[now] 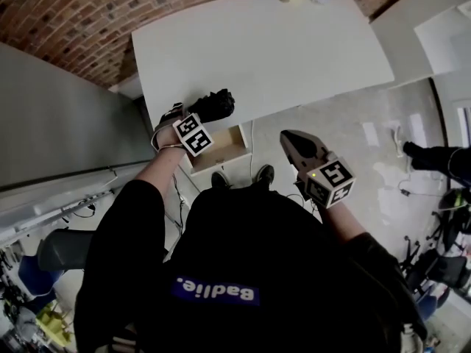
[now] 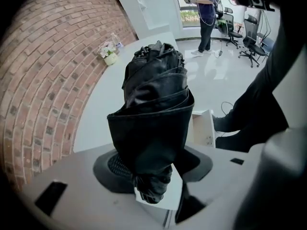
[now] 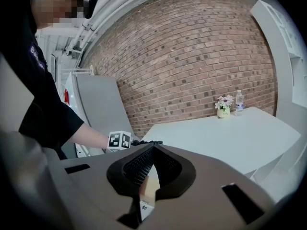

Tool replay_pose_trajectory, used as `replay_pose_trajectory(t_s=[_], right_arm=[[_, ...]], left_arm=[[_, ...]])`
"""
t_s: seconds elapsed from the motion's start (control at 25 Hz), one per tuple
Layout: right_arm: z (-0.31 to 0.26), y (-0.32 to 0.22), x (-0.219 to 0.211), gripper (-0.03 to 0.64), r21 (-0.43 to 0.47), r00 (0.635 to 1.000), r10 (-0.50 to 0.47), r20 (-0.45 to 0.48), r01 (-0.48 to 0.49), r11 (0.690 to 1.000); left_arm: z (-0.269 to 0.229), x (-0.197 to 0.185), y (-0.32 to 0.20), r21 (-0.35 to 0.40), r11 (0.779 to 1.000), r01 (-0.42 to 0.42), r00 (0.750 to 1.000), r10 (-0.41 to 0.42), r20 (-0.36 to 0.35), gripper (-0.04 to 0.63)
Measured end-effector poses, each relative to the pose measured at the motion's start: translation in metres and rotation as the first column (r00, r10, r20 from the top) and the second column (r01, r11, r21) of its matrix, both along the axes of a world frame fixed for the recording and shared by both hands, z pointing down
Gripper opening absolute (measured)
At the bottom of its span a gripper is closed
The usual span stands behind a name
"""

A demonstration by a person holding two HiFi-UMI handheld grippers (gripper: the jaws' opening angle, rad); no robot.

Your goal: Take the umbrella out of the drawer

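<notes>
A black folded umbrella (image 2: 156, 95) sits between the jaws of my left gripper (image 2: 153, 169), which is shut on its lower end. In the head view the left gripper (image 1: 210, 110) holds the umbrella (image 1: 218, 103) at the near edge of the white table (image 1: 280, 50), above and left of the open drawer (image 1: 221, 151). The drawer's pale wooden inside shows nothing in it. My right gripper (image 1: 288, 136) hangs to the right of the drawer. In the right gripper view the right gripper (image 3: 152, 146) has its tips together with nothing between them.
A small flower vase (image 3: 222, 108) and a clear bottle (image 3: 240, 101) stand at the table's far end by the brick wall (image 3: 192, 56). A grey cabinet (image 1: 59, 116) stands to the left. A person (image 2: 206, 13) and office chairs (image 2: 252, 37) are across the room.
</notes>
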State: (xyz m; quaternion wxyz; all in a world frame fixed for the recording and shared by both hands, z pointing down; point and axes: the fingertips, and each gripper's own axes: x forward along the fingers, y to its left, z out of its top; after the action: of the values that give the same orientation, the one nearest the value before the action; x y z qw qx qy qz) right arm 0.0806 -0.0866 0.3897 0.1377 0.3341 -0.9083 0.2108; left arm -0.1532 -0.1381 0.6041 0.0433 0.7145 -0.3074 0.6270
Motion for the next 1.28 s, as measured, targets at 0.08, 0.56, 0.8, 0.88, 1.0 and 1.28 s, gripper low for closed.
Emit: replay_pose_trajectory(t_s=[0.08, 0.56, 0.8, 0.88, 1.0, 1.28], right_arm=[[-0.001, -0.001, 0.001, 0.028, -0.003, 1.000, 0.012, -0.003, -0.012, 1.000], [-0.001, 0.002, 0.009, 0.028, 0.005, 0.997, 0.065, -0.035, -0.065, 0.998], [-0.006, 0.004, 0.003, 0.028, 0.008, 0.996, 0.072, -0.047, -0.072, 0.997], [-0.008, 0.007, -0.002, 0.028, 0.016, 0.996, 0.072, -0.049, -0.071, 0.997], [-0.013, 0.011, -0.013, 0.029, 0.031, 0.997, 0.057, -0.046, -0.056, 0.998], [-0.017, 0.017, -0.045, 0.029, 0.061, 0.999, 0.016, -0.028, -0.014, 0.998]], left_arm=[[0.010, -0.001, -0.005, -0.020, 1.000, -0.016, 1.000, 0.016, 0.022, 0.225], [0.046, 0.006, -0.015, -0.064, 0.996, -0.057, 0.998, 0.059, 0.035, 0.224], [0.046, 0.009, -0.018, -0.014, 0.997, -0.071, 0.997, 0.071, -0.017, 0.239], [0.043, 0.009, -0.018, 0.009, 0.998, -0.066, 0.996, 0.067, -0.057, 0.261], [0.027, 0.011, -0.020, 0.058, 0.996, -0.067, 0.987, 0.074, -0.139, 0.290], [-0.028, 0.001, -0.009, 0.151, 0.989, -0.010, 0.953, 0.055, -0.298, 0.301]])
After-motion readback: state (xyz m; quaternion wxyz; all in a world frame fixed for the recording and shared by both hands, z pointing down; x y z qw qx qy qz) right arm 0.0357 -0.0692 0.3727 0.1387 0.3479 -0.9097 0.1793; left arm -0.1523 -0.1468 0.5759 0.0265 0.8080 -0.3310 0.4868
